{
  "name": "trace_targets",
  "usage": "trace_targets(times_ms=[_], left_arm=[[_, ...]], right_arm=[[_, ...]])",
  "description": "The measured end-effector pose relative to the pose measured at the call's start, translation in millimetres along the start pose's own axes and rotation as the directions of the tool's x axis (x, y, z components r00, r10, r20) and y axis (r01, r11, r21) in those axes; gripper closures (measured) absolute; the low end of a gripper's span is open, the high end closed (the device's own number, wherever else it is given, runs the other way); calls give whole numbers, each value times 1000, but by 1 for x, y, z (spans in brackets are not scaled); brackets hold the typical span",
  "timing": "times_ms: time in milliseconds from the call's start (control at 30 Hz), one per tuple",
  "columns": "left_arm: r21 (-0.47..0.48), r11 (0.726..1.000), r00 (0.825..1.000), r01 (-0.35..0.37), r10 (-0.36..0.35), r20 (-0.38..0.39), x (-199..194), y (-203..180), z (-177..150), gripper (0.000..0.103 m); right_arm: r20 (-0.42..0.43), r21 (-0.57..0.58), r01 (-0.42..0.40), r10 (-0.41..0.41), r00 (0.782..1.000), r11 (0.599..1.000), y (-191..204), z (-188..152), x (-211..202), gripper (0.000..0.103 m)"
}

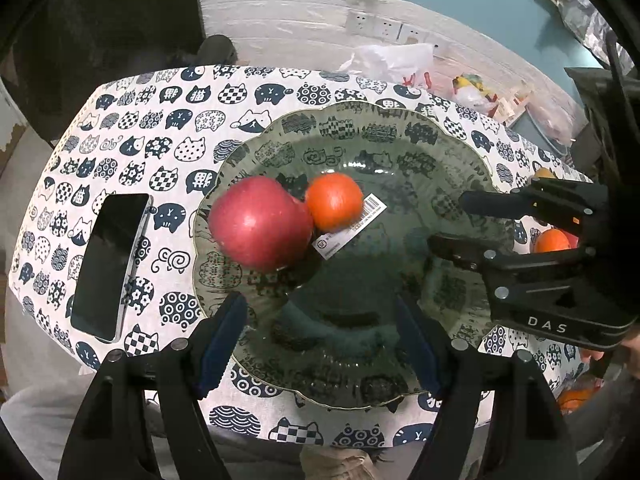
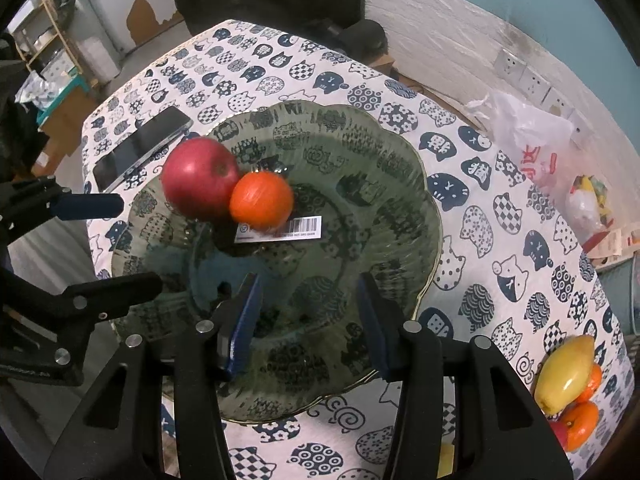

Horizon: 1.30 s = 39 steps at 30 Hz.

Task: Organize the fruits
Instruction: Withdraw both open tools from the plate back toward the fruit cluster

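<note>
A red apple (image 1: 260, 224) and an orange (image 1: 334, 201) lie touching each other in a green glass plate (image 1: 400, 144) on a cat-print tablecloth; they also show in the right wrist view as the apple (image 2: 200, 178) and orange (image 2: 262, 200) in the plate (image 2: 380, 184). My left gripper (image 1: 320, 340) is open and empty above the plate's near rim. My right gripper (image 2: 308, 320) is open and empty over the plate; it shows in the left wrist view (image 1: 448, 220). A yellow mango (image 2: 568, 372) and oranges (image 2: 580, 420) lie at the table's right edge.
A black phone (image 1: 108, 264) lies left of the plate. A barcode label (image 1: 352, 226) is stuck in the plate by the orange. A white plastic bag (image 2: 528, 136) and packets lie beyond the table by the wall. The table edge is close below.
</note>
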<state>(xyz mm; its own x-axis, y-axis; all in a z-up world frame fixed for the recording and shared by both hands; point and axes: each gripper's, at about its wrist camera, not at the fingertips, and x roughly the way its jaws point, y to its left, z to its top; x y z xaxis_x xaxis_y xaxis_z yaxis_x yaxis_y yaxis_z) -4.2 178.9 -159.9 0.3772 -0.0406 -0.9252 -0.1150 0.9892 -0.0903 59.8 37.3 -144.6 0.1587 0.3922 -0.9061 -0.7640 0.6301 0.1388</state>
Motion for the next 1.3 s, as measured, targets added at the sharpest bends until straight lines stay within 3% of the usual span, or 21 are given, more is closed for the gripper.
trace_targets(times_ms=[167,333,567,900,1300], left_arm=[[6,1000,1000,-6,6,1,0,-2,0,26],[7,1000,1000,-6,5,9,-3,-5,2,25],[25,1000,1000,5,-6,28,-9,-20,8,22],[52,998,998,44,-46,52,-18,-54,18,22],[151,984,993,91,-101,59,-26,-118,24,22]], right_arm=[[6,-1,-5,5,1000,1000,1,0,0,55],[22,42,-59,58,998,997,-5,-1,-5,54],[76,85,-54,47,996,995,-16,-4,-33,44],[134,235,-12,-20,991,972,-62,-28,-92,40],[115,368,82,-133,984,926,-116,-81,-140,34]])
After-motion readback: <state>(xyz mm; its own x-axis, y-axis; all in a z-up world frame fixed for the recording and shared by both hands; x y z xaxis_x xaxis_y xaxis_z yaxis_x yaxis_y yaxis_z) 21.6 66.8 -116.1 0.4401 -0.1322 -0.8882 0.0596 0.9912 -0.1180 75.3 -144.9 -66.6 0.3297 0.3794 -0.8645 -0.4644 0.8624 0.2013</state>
